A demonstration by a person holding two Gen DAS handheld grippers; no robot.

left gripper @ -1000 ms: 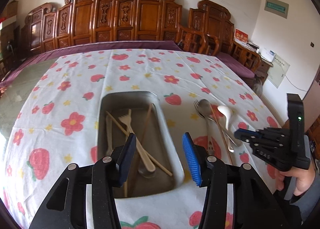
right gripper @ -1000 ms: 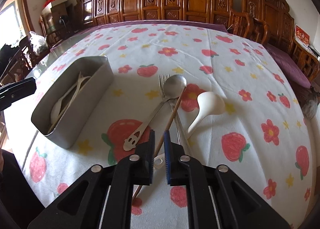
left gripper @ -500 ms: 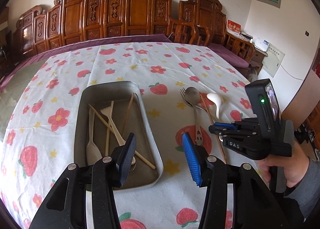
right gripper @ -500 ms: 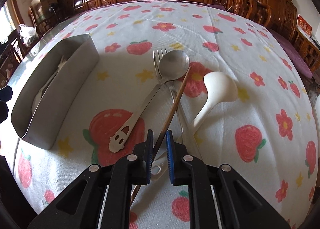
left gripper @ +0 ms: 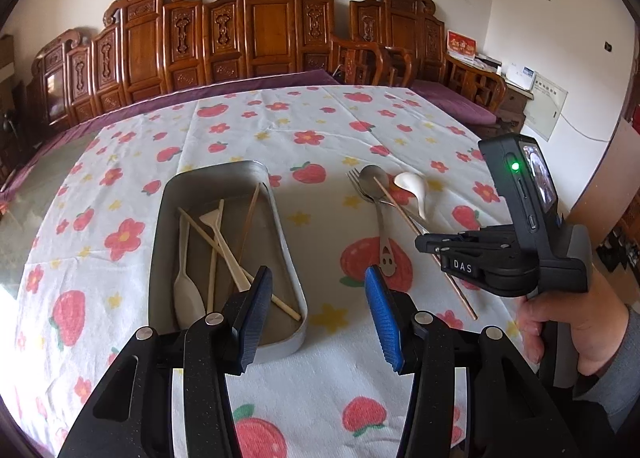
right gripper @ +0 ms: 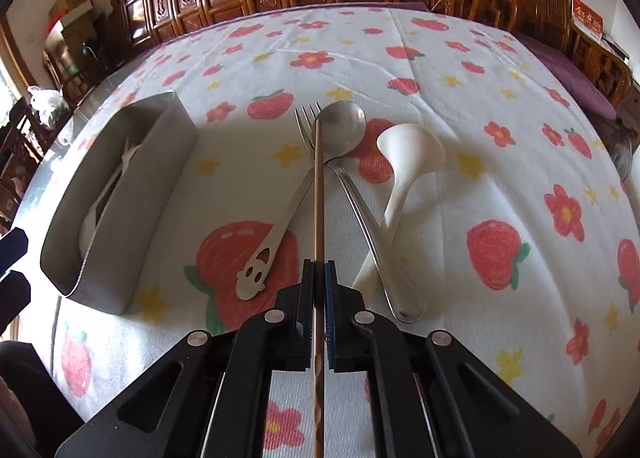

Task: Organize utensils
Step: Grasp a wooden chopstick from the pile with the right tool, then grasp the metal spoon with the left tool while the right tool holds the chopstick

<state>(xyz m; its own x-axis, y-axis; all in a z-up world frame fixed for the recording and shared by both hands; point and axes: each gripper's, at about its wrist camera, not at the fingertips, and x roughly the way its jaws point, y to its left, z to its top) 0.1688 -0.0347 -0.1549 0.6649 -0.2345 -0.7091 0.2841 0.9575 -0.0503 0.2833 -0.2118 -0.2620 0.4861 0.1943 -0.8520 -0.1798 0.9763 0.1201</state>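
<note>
My right gripper [right gripper: 319, 278] is shut on a brown wooden chopstick [right gripper: 319, 193], whose far end lies over a metal spoon [right gripper: 342, 129]. A metal fork [right gripper: 310, 129] and a white ladle [right gripper: 408, 153] lie beside them on the flowered cloth. In the left wrist view the right gripper [left gripper: 424, 244] holds the chopstick [left gripper: 404, 213] right of a metal tray [left gripper: 288, 258] with several pale utensils [left gripper: 216, 242] and chopsticks. My left gripper [left gripper: 318, 310] is open and empty, above the tray's near right corner.
The tray [right gripper: 152, 185] stands left of the loose utensils in the right wrist view. Carved wooden chairs [left gripper: 272, 25] line the table's far side. The table edge drops off on the right, near a side cabinet [left gripper: 476, 81].
My right gripper has closed on the chopstick and swung it straight along its fingers. My left gripper has pulled back and risen, so the tray looks farther away.
</note>
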